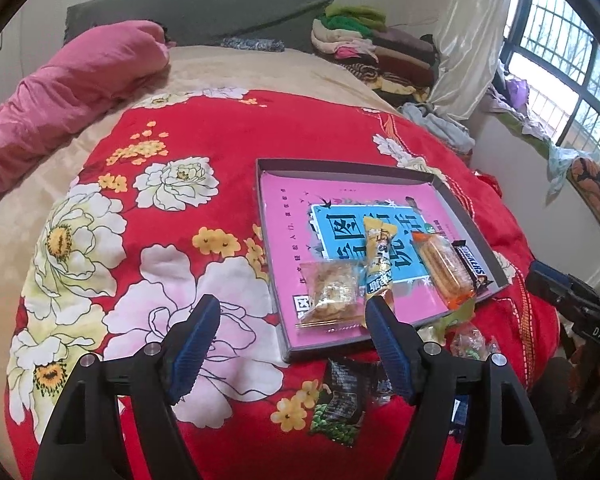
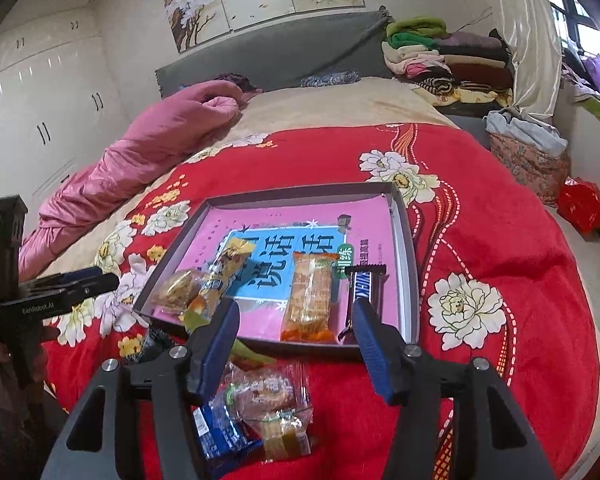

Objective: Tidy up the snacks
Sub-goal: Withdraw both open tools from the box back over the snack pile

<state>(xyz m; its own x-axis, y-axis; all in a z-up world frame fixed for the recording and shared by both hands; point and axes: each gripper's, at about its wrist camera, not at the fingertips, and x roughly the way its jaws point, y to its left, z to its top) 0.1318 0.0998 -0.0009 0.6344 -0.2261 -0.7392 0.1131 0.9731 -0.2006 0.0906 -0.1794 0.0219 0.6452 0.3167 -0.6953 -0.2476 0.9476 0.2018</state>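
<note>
Shallow tray (image 2: 404, 240) lies on the red floral bedspread (image 2: 500, 248), near the bed's front edge. Already lined up in it, left to right: clear cracker packet (image 1: 327, 294), yellow bar (image 1: 376, 258), orange biscuit pack (image 2: 310, 300), dark chocolate bar (image 2: 364, 288). Loose snacks are not yet in: a clear-wrapped pastry (image 2: 268, 396), a blue packet (image 2: 216, 432) and a small tan sweet (image 2: 286, 438) in a heap on the bedspread just in front of the tray, and a dark packet with green print (image 1: 340, 404) beside them. Left claw (image 1: 294, 336) is spread wide and empty, hovering over the tray's near left corner. Right claw (image 2: 296, 334) stands part open over the tray's front rim, nothing between its fingers, the heap just below and nearer the camera. Judged step: pick up the next loose snack, most likely the pastry. Advice: drop the right claw straight over the pastry, fingers across its short width, and pinch the body, not the crinkly wrapper tail, which could slip. The packets overlap, so lift slowly to avoid dragging the blue one. Place it in the open pink area behind the row, clearing the tray rim first. Soft bedding gives under pressure; do not press down hard.
</note>
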